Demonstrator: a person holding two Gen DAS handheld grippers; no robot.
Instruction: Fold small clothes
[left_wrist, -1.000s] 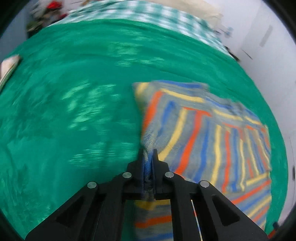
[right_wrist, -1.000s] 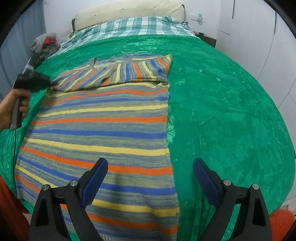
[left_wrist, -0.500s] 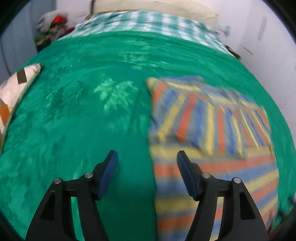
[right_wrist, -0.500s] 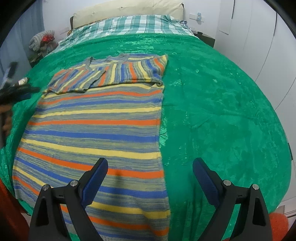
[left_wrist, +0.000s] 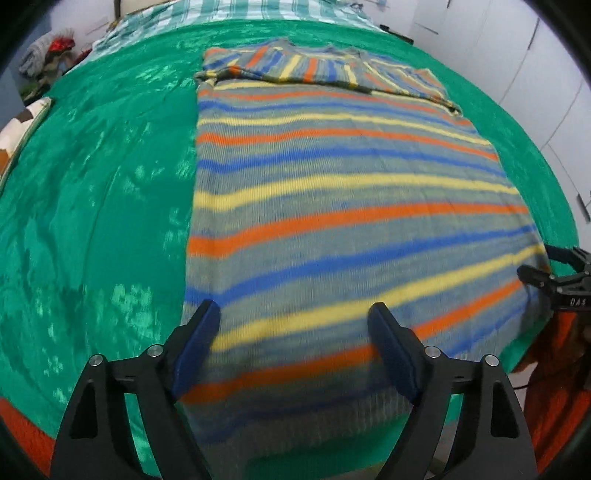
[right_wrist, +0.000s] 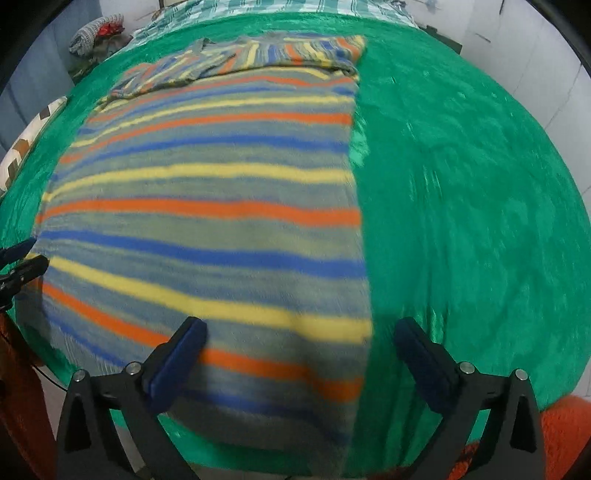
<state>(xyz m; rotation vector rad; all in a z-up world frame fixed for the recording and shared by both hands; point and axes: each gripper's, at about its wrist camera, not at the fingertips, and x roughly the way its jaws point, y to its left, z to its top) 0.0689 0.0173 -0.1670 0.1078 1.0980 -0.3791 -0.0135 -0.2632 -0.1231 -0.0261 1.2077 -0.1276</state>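
A striped knit sweater (left_wrist: 332, 192) in grey, blue, yellow and orange lies flat on the green bedspread (left_wrist: 96, 177), both sleeves folded across its top (left_wrist: 317, 68). My left gripper (left_wrist: 295, 336) is open and empty, hovering over the sweater's near hem on its left side. My right gripper (right_wrist: 299, 347) is open and empty over the hem (right_wrist: 280, 369) by the sweater's right edge. The sweater also shows in the right wrist view (right_wrist: 207, 192). The right gripper shows at the far right of the left wrist view (left_wrist: 554, 269), and the left gripper at the left edge of the right wrist view (right_wrist: 18, 266).
The green bedspread (right_wrist: 461, 184) covers the bed. A checked sheet (left_wrist: 240, 9) lies at the head. A patterned cushion (left_wrist: 22, 125) sits at the left edge. A clothes pile (right_wrist: 96, 33) lies at the back left. Orange fabric (right_wrist: 561, 435) shows below the bed's near edge.
My left gripper let go of the folded sleeve, opened, and pulled back to the sweater's near hem. My right gripper, open throughout, dropped lower and closer to the hem.
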